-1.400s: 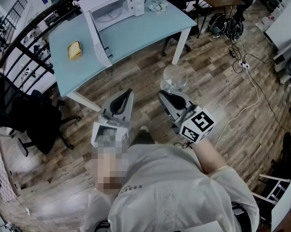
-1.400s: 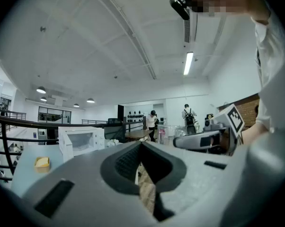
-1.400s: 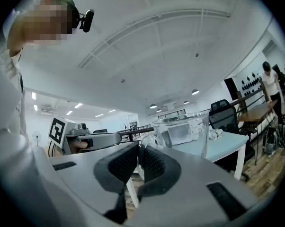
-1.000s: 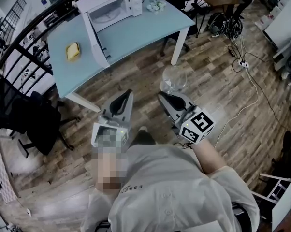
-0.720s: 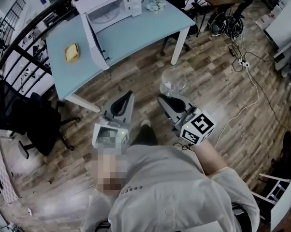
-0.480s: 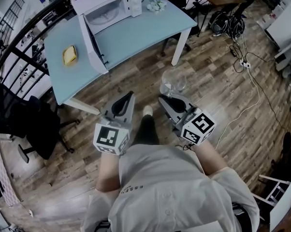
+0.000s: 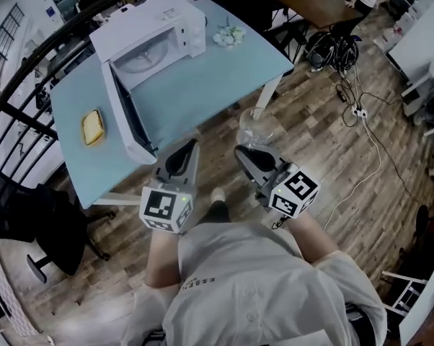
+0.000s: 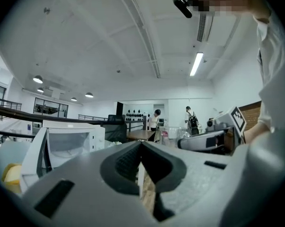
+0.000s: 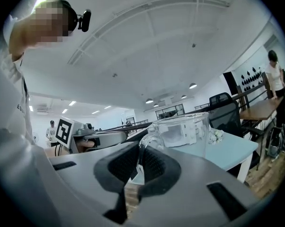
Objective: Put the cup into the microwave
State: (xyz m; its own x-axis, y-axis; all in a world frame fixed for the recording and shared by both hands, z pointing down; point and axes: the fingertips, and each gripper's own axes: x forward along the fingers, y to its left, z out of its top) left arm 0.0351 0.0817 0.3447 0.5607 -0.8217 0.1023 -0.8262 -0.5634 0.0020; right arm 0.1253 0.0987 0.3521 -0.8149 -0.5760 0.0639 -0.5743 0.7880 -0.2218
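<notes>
A clear glass cup (image 7: 257, 127) hangs above the wooden floor just in front of the table, and its handle is pinched by my right gripper (image 7: 241, 151), which is shut on it. In the right gripper view the cup (image 9: 181, 128) stands upright just past the jaws of that gripper (image 9: 141, 151). The white microwave (image 7: 146, 36) sits on the light blue table (image 7: 202, 78) with its door (image 7: 123, 117) swung open; it also shows in the left gripper view as the microwave (image 8: 69, 143). My left gripper (image 7: 192, 143) is shut and empty, beside the right one.
A yellow object (image 7: 92, 127) lies on the table's left part, and a small white cluster (image 7: 229, 36) to the right of the microwave. Cables (image 7: 361, 114) trail over the floor at right. A black railing (image 7: 29, 78) runs behind the table. People stand far off.
The table and microwave have come closer and now sit lower in the head view. Both grippers moved forward toward the table, the cup still in the right one.
</notes>
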